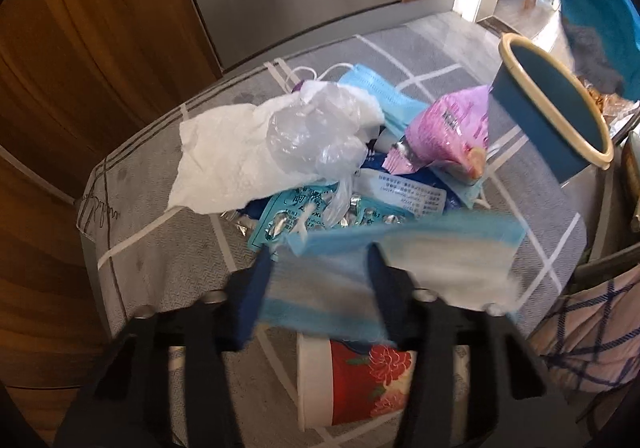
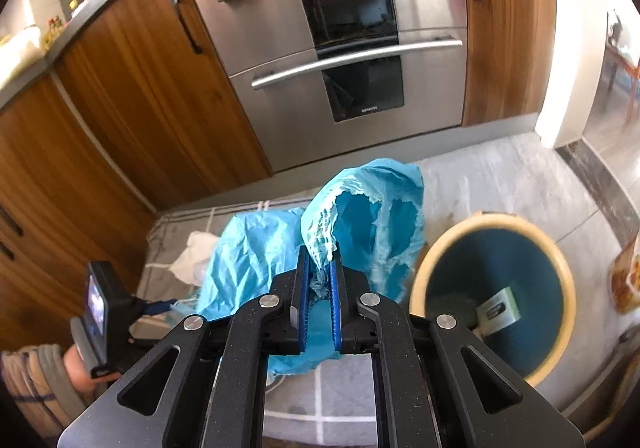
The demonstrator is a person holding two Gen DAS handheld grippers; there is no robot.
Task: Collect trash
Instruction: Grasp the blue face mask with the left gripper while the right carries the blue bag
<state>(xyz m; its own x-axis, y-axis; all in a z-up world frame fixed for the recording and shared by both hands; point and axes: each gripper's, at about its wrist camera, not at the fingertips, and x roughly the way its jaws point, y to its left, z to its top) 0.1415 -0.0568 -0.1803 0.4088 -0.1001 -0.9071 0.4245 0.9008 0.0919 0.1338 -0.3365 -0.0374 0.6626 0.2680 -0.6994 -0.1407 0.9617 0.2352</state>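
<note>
Most trash still lies heaped mid-mat, near the bin. Our left claw, half open, straddles a blue mask; our right claw pinches the blue bag.

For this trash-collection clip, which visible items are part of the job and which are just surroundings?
Part of the job:
- blue bag, pinched in the right hand-held gripper
- face mask, between the left hand-held gripper fingers
- paper towel
- pink wrapper
- blister packs
- bin

Just surroundings:
- oven
- wooden cabinets
- floral cup
</note>
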